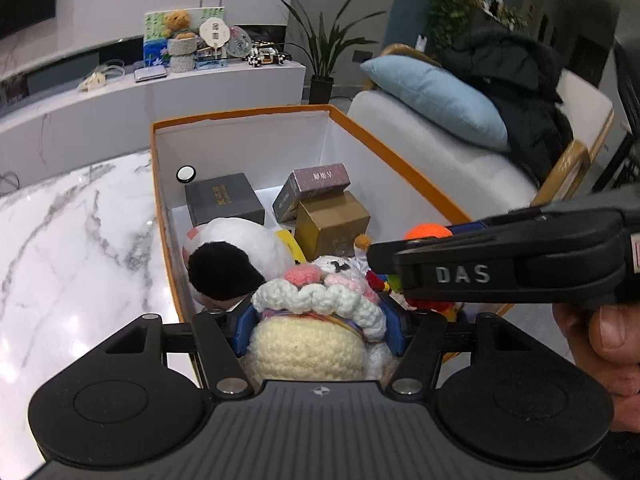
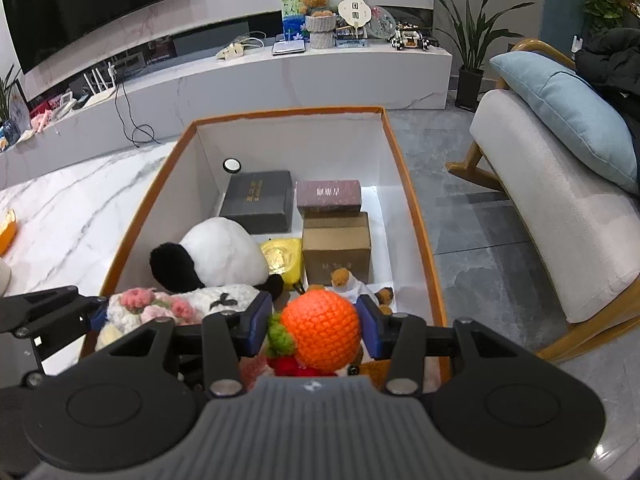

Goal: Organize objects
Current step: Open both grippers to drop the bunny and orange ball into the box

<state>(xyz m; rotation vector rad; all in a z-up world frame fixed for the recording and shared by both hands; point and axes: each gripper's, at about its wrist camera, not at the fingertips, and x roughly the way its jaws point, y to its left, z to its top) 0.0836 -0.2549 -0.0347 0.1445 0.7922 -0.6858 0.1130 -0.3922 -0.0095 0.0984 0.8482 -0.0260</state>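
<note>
My left gripper [image 1: 316,322] is shut on a cream crochet doll [image 1: 308,344] with a white frill and pink flowers, held over the near end of an orange-rimmed white box [image 1: 400,160]. My right gripper [image 2: 314,326] is shut on an orange crochet doll [image 2: 320,330] with a green leaf and a red part below, also over the box's [image 2: 416,216] near end. The two grippers sit side by side, and the flowered doll [image 2: 160,306] shows to the left of the right one. The box holds a panda plush [image 2: 220,256], a small bear [image 2: 342,278] and several cartons.
A dark grey carton [image 2: 258,200], a mauve carton [image 2: 328,196], a brown carton [image 2: 336,250] and a yellow item [image 2: 282,258] fill the box's far half. Marble tabletop [image 1: 80,240] lies to the left. A rocking chair [image 2: 560,220] with a blue cushion stands on the right. A person's hand [image 1: 600,336] is at the right edge.
</note>
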